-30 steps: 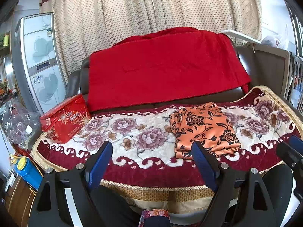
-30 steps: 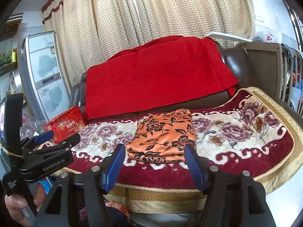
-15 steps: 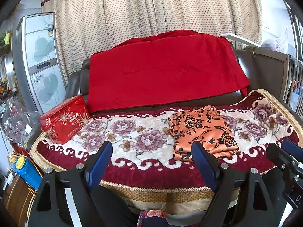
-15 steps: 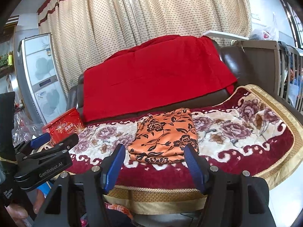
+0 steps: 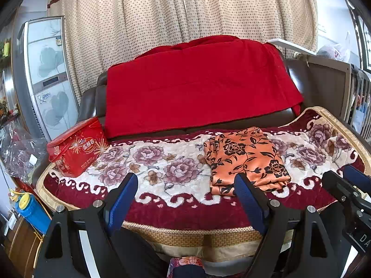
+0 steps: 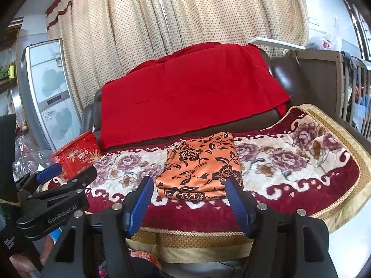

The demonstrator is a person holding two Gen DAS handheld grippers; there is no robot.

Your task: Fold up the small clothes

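Left view: left tool (image 5: 183, 197) at bottom of frame, blue pads spread wide, nothing between them. Right tool (image 6: 189, 199) likewise at bottom of its own frame, pads spread, empty. Both hang short of the sofa's front edge, touching no cloth.

Folded orange garment (image 5: 245, 159) with black flower print lies flat on the floral blanket (image 5: 162, 169); right of centre in the left view, centre in the right view (image 6: 201, 166). In each view one blue pad overlaps its near edge in the picture only; contact not evident.

Red cloth (image 5: 199, 83) draped over the sofa back, upper centre. Red tin (image 5: 76, 148) on the blanket's left end, well apart from the garment. Dotted curtain (image 5: 185, 11) behind. Tall cabinet (image 5: 46, 74) at left. Left tool also shows at lower left of the right view (image 6: 58, 185), a hand (image 6: 23, 259) below it.
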